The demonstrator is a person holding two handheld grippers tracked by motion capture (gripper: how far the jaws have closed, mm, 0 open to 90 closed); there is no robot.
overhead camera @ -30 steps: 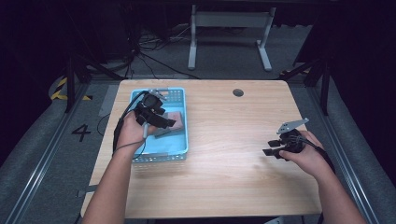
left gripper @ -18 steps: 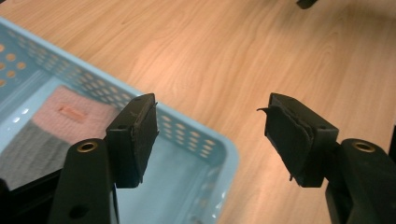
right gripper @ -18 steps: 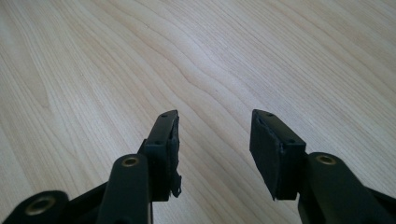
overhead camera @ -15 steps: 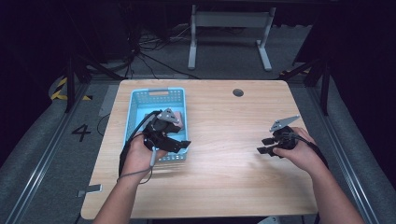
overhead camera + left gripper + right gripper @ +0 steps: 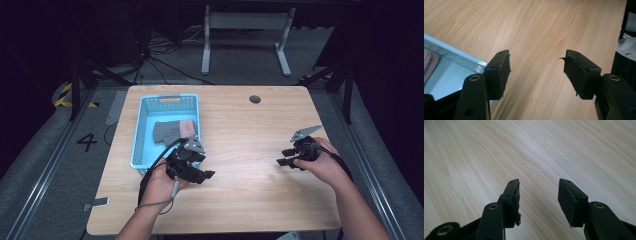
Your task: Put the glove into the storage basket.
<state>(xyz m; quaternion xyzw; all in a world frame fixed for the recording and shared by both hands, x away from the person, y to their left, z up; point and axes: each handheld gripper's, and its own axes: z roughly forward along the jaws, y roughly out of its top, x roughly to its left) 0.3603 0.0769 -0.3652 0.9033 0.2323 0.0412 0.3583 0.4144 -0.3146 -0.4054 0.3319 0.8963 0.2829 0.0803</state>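
Table (image 5: 240, 130): light wood top with a dark round hole (image 5: 255, 99) near its far edge, at about 12 o'clock from the centre
Basket (image 5: 142, 131): light blue plastic, slotted walls, sits on the table at about 10 o'clock from the centre; in the left gripper view its rim (image 5: 456, 58) runs along the left side
Cloth (image 5: 172, 131): grey knitted piece with a pinkish end, lying flat inside the basket toward its right wall; a pinkish-grey edge of it (image 5: 429, 62) also shows at the far left of the left gripper view
Left gripper (image 5: 204, 175): held in the person's left hand (image 5: 160, 182) at about 7 o'clock from the table centre, just beside the basket's near right corner, pointing toward 3 o'clock
Left fingers (image 5: 499, 72): spread wide apart, released, bare table wood between them, nothing grasped
Right gripper (image 5: 283, 157): held in the person's right hand (image 5: 320, 162) at about 4 o'clock from the table centre, well apart from the basket, pointing toward 9 o'clock, grey three-cornered plate on top
Right fingers (image 5: 511, 197): released, a clear gap between the two pads, only wood grain beyond them
Cable (image 5: 155, 165): black, loops from the left gripper back along the left wrist
Floor: dark grey, with a painted number 4 (image 5: 86, 142) at 9 o'clock of the table
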